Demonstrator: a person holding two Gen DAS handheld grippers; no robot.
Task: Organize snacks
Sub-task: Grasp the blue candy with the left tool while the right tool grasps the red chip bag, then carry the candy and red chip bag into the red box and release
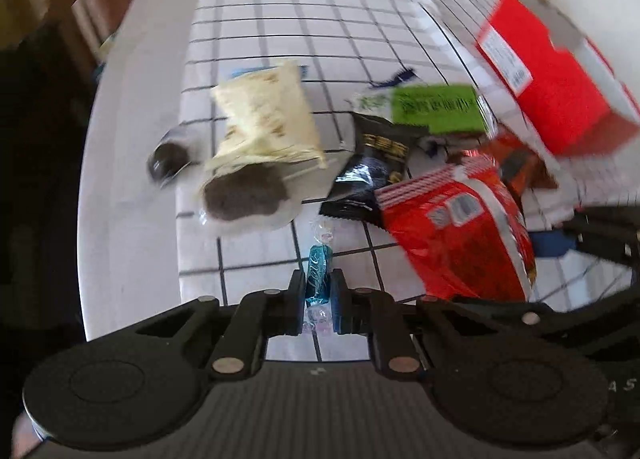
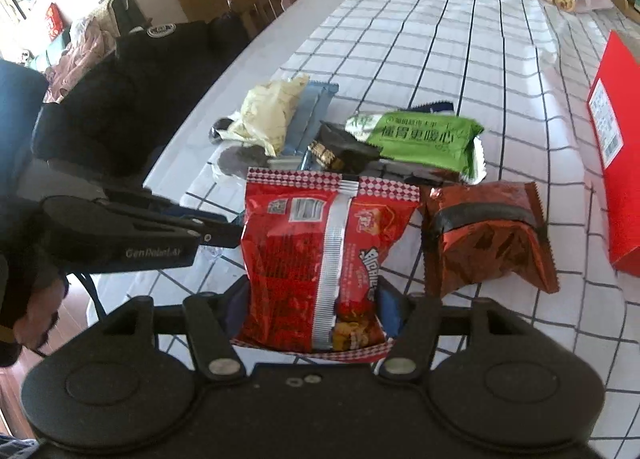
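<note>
1. Left wrist view: the left gripper [image 1: 319, 291], bottom centre of frame, has its fingers [image 1: 297, 291] pinching a teal wrapped candy [image 1: 318, 279] over the checked worktop [image 1: 280, 19].
2. Same view: a cream packet [image 1: 266, 115] lies at centre left, a black packet [image 1: 372, 167] at centre, a green packet [image 1: 438, 107] to its upper right, and a red box [image 1: 556, 83] at far right. The picture is blurred.
3. Right wrist view: the right gripper [image 2: 314, 307], lower centre, has its fingers [image 2: 390, 309] clamped on either side of a red snack bag [image 2: 320, 255].
4. Same view: a brown foil packet [image 2: 488, 235] lies just right of the red snack bag; the green packet [image 2: 424, 139] lies above, at frame centre.
</note>
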